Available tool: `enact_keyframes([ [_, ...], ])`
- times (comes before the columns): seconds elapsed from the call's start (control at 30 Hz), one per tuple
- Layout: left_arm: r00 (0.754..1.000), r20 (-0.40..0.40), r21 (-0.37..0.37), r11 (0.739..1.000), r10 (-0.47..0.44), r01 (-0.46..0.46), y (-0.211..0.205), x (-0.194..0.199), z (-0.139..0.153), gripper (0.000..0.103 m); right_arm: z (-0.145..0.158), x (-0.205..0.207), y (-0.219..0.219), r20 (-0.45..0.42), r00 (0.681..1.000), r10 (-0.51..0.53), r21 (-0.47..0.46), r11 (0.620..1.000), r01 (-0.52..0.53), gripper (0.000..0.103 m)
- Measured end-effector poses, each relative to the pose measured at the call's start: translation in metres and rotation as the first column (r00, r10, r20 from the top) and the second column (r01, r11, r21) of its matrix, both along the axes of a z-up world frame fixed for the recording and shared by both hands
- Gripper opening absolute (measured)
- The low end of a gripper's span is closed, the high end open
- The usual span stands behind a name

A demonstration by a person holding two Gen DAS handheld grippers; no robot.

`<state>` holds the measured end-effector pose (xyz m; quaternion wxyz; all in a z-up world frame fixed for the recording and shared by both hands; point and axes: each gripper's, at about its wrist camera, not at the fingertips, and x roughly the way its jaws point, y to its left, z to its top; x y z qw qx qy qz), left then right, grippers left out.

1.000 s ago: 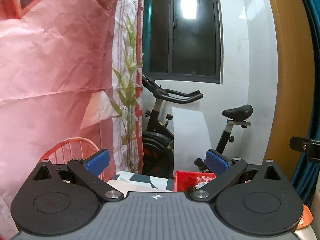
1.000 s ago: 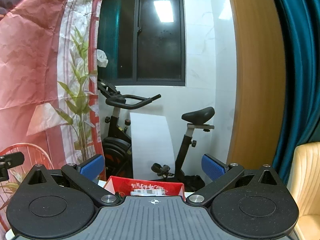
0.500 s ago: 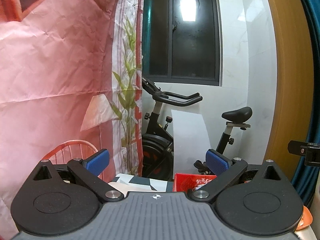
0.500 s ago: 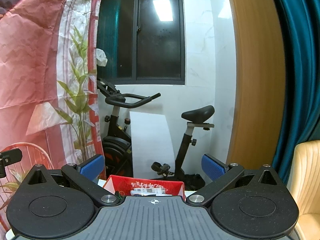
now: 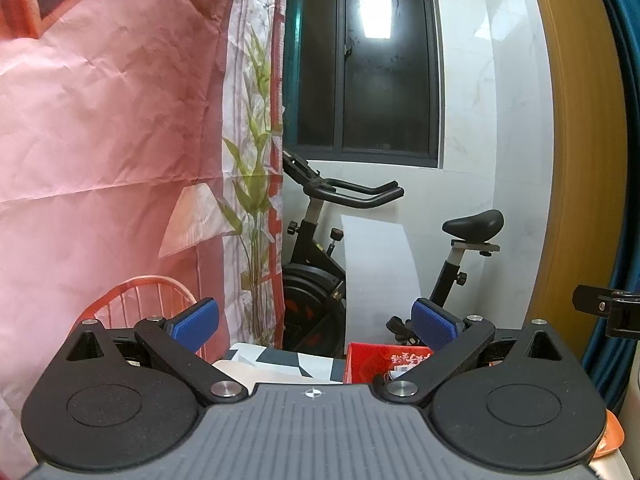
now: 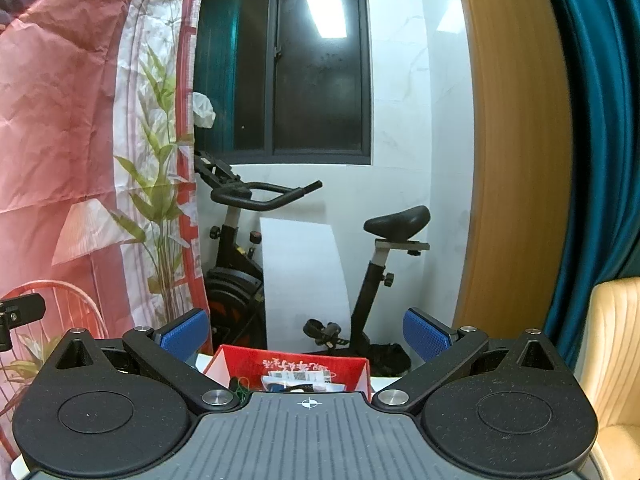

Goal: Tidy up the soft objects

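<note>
My left gripper (image 5: 316, 326) is open, its blue pads wide apart with nothing between them, held level and facing the far wall. My right gripper (image 6: 306, 330) is open too and holds nothing. Just past the fingers a red box (image 6: 296, 364) with small items inside stands on the table; the same red box (image 5: 376, 364) shows low in the left wrist view. Beside it lies a folded cloth with a black, grey and white pattern (image 5: 280, 362). No other soft object is in sight; both gripper bodies hide the table below.
An exercise bike (image 5: 344, 256) stands ahead against a white wall under a dark window (image 5: 384, 60). A pink printed curtain (image 5: 100, 120) hangs left, with a red chair back (image 5: 148, 300) before it. A wooden frame (image 6: 516, 140), teal curtain (image 6: 600, 120) and cream chair (image 6: 616, 340) are right.
Both grippers have tilted slightly upward, so the box and cloth sit a little lower in view. The fingers stay open the same width.
</note>
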<state>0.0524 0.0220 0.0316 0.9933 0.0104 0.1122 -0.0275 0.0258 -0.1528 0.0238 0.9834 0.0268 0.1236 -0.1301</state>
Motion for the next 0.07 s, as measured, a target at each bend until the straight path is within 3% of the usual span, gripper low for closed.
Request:
enact_keyframes([
  [0.07,1.0,0.001,0.0,1.0,-0.001,0.001,0.0,-0.0001,0.0001,0.103,-0.0012,-0.0003,0.0008,-0.001,1.0,-0.001,0.0,1.0,0.001,0.103],
])
